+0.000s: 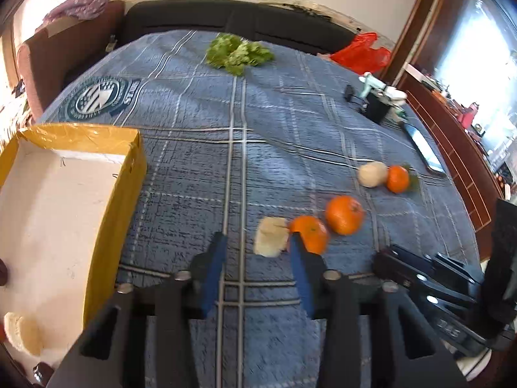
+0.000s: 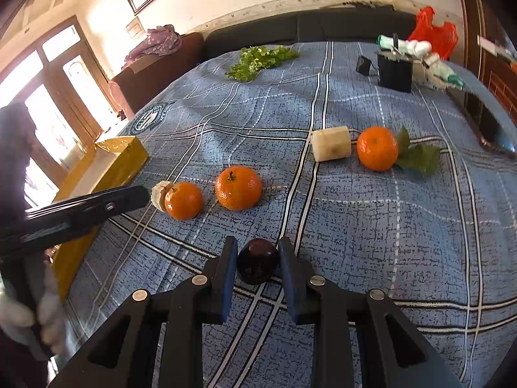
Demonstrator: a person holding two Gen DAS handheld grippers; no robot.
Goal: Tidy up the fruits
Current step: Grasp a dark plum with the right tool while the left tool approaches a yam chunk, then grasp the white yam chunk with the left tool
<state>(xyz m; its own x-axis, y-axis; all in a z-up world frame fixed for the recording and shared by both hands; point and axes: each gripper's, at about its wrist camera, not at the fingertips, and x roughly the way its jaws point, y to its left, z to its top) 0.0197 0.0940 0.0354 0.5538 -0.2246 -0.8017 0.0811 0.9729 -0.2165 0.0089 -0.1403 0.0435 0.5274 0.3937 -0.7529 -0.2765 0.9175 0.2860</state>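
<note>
Right gripper [image 2: 257,258], bottom centre of its view, clamped on a dark plum [image 2: 258,260] resting on the blue checked cloth [image 2: 387,226]. Left gripper [image 1: 257,245], low in its view, jaws partly apart with nothing between them; its right finger [image 1: 299,258] meets the nearest orange [image 1: 310,232], beside a pale fruit chunk [image 1: 271,236]. Yellow box [image 1: 113,194] at left; two more oranges [image 2: 238,187] [image 2: 377,148] mid-frame.

Fruit [image 2: 238,188] on blue plaid bedspread [image 2: 371,226]
</note>
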